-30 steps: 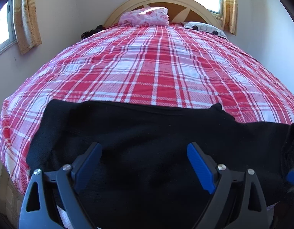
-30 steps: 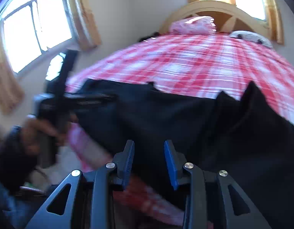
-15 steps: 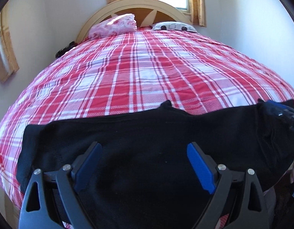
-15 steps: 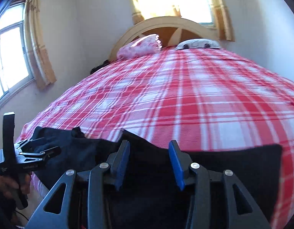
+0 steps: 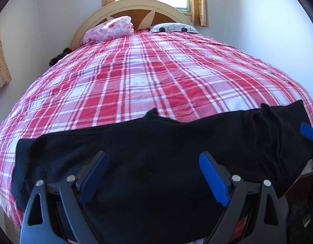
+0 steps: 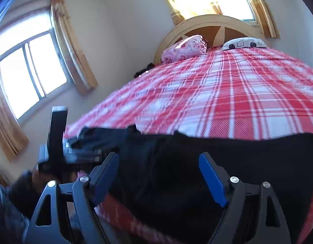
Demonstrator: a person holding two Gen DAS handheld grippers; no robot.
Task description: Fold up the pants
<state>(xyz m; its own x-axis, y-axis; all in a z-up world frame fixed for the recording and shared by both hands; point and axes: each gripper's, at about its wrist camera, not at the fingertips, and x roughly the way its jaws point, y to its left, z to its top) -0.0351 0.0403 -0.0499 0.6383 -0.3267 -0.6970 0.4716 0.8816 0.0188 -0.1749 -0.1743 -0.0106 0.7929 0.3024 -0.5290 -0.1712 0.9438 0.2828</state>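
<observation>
Both fingers of our left gripper (image 5: pixel 154 174) stand apart above the black pants (image 5: pixel 136 146) lying across the plaid bed (image 5: pixel 148 77). From the right wrist, our right gripper (image 6: pixel 158 174) is opening over them, pads clear.

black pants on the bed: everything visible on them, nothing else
The black pants look like soft, matte, fleece-like fabric, with no visible print. They lie in a long band across the near edge of the red plaid bedspread. A small peak pokes up along the far edge, and the fabric bunches into layered folds toward the right end. Neither gripper pinches them: the left gripper is open above the cloth, and the right gripper has its jaws opening, with cloth below.
</observation>
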